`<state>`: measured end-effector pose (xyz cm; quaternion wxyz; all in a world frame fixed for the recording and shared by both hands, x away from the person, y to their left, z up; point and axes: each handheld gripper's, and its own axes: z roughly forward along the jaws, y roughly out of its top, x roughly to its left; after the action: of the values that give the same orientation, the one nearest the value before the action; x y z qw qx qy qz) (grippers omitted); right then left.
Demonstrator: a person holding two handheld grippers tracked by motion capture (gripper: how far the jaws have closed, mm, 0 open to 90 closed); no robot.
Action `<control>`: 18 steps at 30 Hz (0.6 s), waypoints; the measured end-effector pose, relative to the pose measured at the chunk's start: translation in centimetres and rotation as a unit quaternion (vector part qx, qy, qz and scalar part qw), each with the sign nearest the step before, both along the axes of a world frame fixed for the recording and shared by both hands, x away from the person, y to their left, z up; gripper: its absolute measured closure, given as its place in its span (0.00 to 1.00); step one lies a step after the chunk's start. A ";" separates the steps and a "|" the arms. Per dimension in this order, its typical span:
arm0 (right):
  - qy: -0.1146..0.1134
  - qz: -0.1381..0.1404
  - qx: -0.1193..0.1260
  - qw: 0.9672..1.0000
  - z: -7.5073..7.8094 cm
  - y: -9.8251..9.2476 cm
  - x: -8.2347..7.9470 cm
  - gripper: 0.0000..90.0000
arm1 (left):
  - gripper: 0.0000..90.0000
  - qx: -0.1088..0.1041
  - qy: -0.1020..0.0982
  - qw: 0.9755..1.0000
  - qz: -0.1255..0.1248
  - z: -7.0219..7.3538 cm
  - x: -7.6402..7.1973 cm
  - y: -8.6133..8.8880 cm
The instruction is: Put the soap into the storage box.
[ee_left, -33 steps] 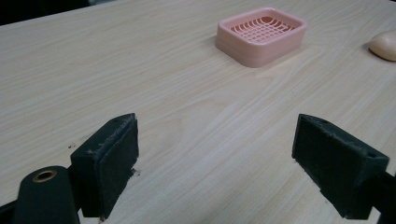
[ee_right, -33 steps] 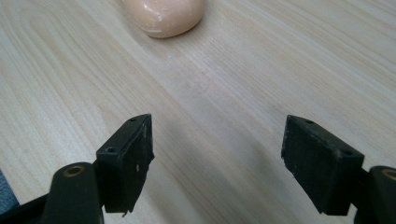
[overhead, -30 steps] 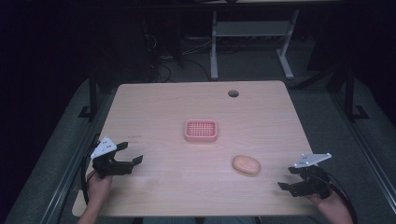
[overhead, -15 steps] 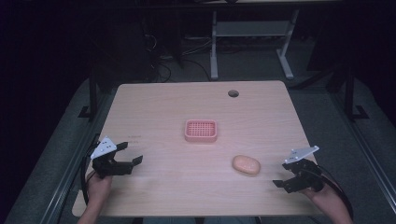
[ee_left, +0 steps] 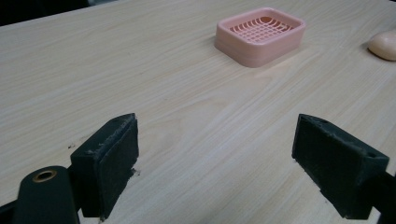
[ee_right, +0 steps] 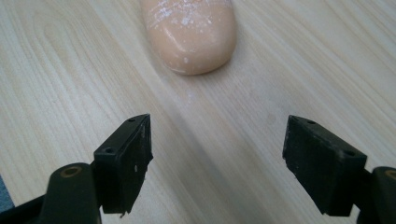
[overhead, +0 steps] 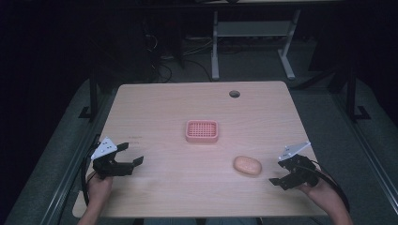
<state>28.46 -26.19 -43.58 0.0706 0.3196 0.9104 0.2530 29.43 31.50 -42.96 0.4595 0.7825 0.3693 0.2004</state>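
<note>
smooth oval soap bar (ee_right: pixel 189 32), powder-flecked, before right gripper (ee_right: pixel 217 161) on woodgrain table (ee_right: pixel 70 70)

The table (overhead: pixel 155 112) has a light wooden top with a fine grain and rounded corners. Near its far edge, a little to the right, there is a small round dark hole (overhead: pixel 234 93). Around the table lies a grey floor (overhead: pixel 263 65), and the room behind is very dark. On the floor beyond the far edge stands a pale metal frame (overhead: pixel 215 51) with two legs and a crossbar. To its left, some dark cables (overhead: pixel 164 70) lie on the floor.
</note>
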 end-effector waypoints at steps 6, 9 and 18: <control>0.000 0.012 -0.005 1.000 0.4 0.7 0.5 0.26 | 0.16 0.003 -0.001 1.000 -0.002 0.0 0.0 0.0; -0.001 0.017 -0.009 1.000 0.7 1.0 0.8 0.26 | 0.16 0.006 -0.001 1.000 -0.002 0.0 0.1 -0.1; 0.000 0.029 -0.018 0.999 1.1 1.8 1.4 0.25 | 0.16 0.006 -0.002 1.000 -0.002 0.0 0.0 0.0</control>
<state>29.81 -24.43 -42.51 0.0696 0.2920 0.9236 0.2385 29.41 31.47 -42.92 0.4560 0.7856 0.3656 0.2030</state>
